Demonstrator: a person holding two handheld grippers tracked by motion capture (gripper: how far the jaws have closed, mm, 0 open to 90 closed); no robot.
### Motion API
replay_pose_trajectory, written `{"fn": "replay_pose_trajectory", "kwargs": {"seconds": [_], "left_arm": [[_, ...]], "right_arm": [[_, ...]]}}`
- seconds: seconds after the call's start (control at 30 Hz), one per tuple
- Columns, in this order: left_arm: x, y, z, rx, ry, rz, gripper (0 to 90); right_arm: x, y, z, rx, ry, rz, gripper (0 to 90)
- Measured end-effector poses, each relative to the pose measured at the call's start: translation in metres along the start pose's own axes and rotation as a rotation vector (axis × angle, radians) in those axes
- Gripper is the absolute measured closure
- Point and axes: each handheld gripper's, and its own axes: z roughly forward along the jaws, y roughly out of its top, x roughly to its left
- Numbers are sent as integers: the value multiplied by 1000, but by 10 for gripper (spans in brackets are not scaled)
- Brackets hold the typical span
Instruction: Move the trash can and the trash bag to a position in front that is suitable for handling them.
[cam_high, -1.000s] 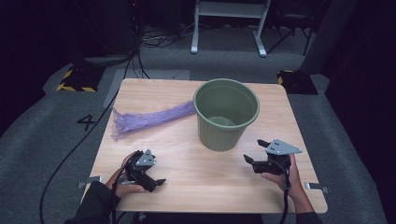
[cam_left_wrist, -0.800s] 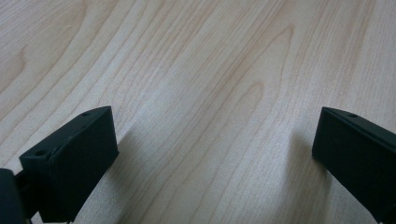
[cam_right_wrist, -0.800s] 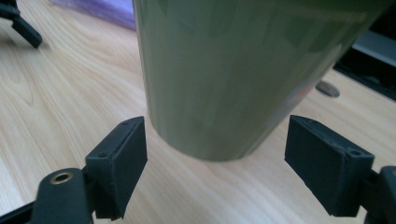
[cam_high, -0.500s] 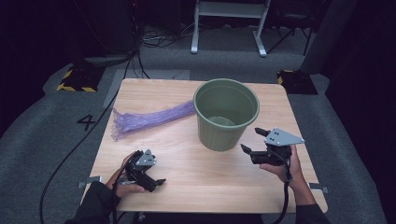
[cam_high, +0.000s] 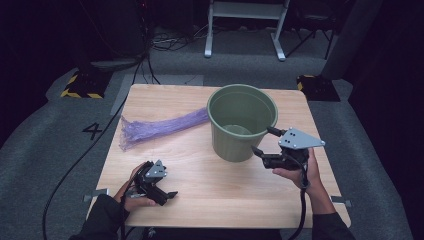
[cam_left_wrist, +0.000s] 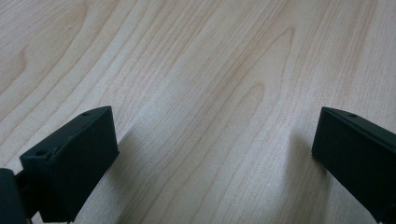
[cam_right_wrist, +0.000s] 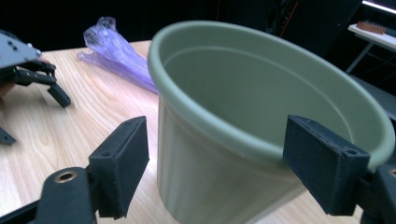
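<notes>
high view: green pot (cam_high: 242, 122) stands upright right of centre on the desk (cam_high: 200, 195); a purple bag (cam_high: 160, 125) lies to its left, its tip touching the pot wall. right tongs (cam_high: 264, 145), at centre right of the frame, are held against the pot's near right side, jaws spread wide, one at the rim and one lower on the wall, not clamped. left tongs (cam_high: 167, 192) sit low at lower left, well apart from the pot. left gripper view: jaws apart over bare wood, holding nothing. right gripper view: pot (cam_right_wrist: 261, 121) between the open jaws.
</notes>
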Motion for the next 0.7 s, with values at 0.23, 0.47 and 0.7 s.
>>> {"fn": "replay_pose_trajectory", "kwargs": {"seconds": [0.23,0.47,0.7], "left_arm": [[0,0,0,0,0,0,0],[0,0,0,0,-1,1,0],[0,0,0,-2,-2,4,0]], "right_arm": [[2,13,10,10,50,-24,239],[0,16,26,45,99,-23,251],[1,15,41,82,69,-1,282]]}}
